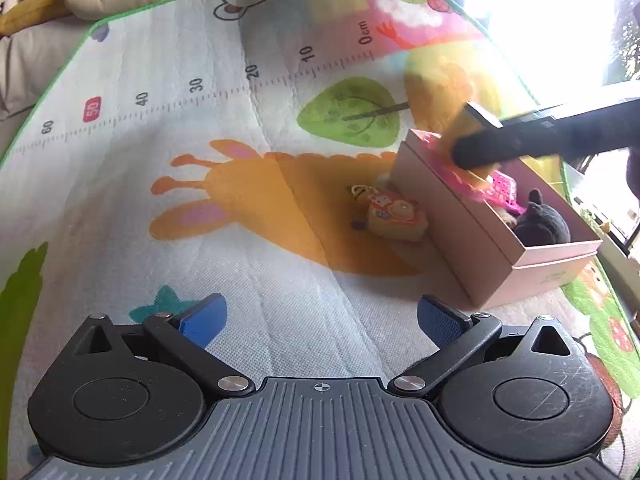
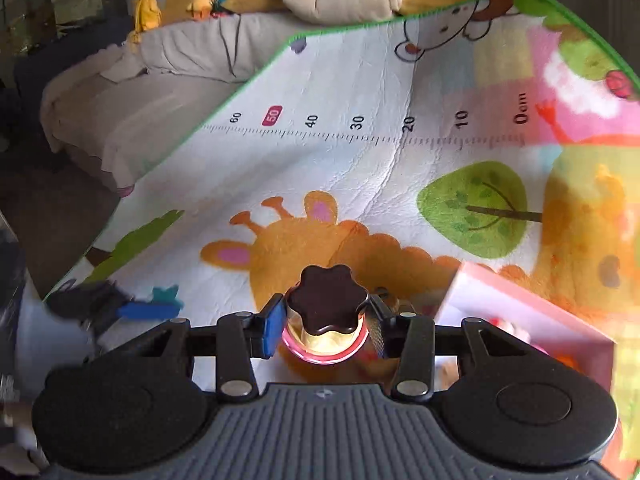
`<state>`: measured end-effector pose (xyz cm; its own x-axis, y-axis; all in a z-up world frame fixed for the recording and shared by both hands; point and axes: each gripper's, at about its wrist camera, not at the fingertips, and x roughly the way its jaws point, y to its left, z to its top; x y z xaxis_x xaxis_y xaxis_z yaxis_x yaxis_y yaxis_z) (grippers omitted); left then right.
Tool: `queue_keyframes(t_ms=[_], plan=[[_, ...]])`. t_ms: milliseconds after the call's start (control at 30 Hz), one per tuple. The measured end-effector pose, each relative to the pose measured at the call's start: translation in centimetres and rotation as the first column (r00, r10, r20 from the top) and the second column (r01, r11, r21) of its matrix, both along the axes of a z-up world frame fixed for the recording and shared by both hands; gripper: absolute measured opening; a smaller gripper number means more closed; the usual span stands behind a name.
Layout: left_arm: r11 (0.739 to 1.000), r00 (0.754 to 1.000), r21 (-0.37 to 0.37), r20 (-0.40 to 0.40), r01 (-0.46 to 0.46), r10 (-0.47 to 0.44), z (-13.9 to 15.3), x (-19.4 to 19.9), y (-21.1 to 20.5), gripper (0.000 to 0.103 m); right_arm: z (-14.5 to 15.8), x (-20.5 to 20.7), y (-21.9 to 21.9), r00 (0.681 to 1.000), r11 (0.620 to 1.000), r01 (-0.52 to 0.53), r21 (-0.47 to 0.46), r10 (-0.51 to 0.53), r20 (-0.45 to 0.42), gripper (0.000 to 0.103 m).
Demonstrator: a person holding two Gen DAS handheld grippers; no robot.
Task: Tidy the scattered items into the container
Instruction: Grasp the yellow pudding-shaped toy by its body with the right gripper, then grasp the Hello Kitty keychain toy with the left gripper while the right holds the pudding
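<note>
Right wrist view shows my right tongs [image 2: 325,330] pinching a small jar with a dark flower-shaped lid [image 2: 326,312], its pink base just below the pads, held above the play mat [image 2: 360,168]. The pink box [image 2: 532,320] lies just to the right of these tongs, so I judge the jar is about to go in but is not yet over the opening.

From the left wrist view, my left tongs [image 1: 320,320] are spread wide and hold nothing, hovering over the mat. Ahead and to their right sits the box [image 1: 460,236], already holding a dark plush toy [image 1: 544,222] and a pink lattice piece [image 1: 504,188]; other contents are too blurred to name. The right tongs [image 1: 472,148] show near the box's far end. One yellow charm toy [image 1: 394,216] remains on the mat, just beside the box's near wall. So I reckon the job is well along: the jar and that charm are left.
</note>
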<state>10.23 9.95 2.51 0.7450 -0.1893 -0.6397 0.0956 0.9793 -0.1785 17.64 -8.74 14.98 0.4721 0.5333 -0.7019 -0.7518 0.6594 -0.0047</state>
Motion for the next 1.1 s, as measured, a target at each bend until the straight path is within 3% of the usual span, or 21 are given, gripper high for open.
queue_keyframes(t_ms=[267,433,533,600,667,733,1033,1100], plan=[[0.999,1.0,0.05,0.031,-0.006,0.005,0.3,0.7,-2.3,0.103,-4.0,-7.4,-6.9,0.997,0.999,0.01,0.034,-0.008,-0.077,0.043],[0.995,0.996,0.097,0.076,0.035,-0.042,-0.6,3.6,-5.0,0.103,-8.4,-11.0,-9.3,0.992,0.992,0.123,-0.023,-0.123,0.04,0.043],[0.988,0.991,0.131,0.1,0.076,-0.09,-1.0,6.3,-6.5,0.103,-9.9,-11.3,-10.4,0.983,0.983,0.181,0.025,-0.182,0.038,0.045],[0.985,0.989,0.136,0.089,0.102,-0.114,-1.4,8.0,-7.1,0.103,-10.3,-11.5,-11.2,0.974,0.974,0.218,0.068,-0.221,0.045,0.053],[0.987,0.986,0.081,0.08,0.141,-0.147,-1.6,9.1,-7.0,0.103,-10.7,-11.7,-11.6,0.965,0.964,0.247,0.098,-0.254,0.061,0.061],[0.983,0.983,0.074,0.071,0.166,-0.171,-1.9,9.8,-7.2,0.103,-11.4,-11.9,-11.8,0.958,0.957,0.269,0.109,-0.277,0.068,0.067],[0.99,0.991,0.064,0.04,0.127,-0.13,-3.3,11.6,-6.6,0.103,-11.7,-11.7,-12.1,0.954,0.947,0.289,0.142,-0.296,0.035,0.075],[0.99,0.992,0.083,0.03,0.117,-0.12,-3.3,11.8,-6.7,0.095,-11.8,-11.4,-12.4,0.953,0.942,0.299,0.153,-0.304,0.014,0.076]])
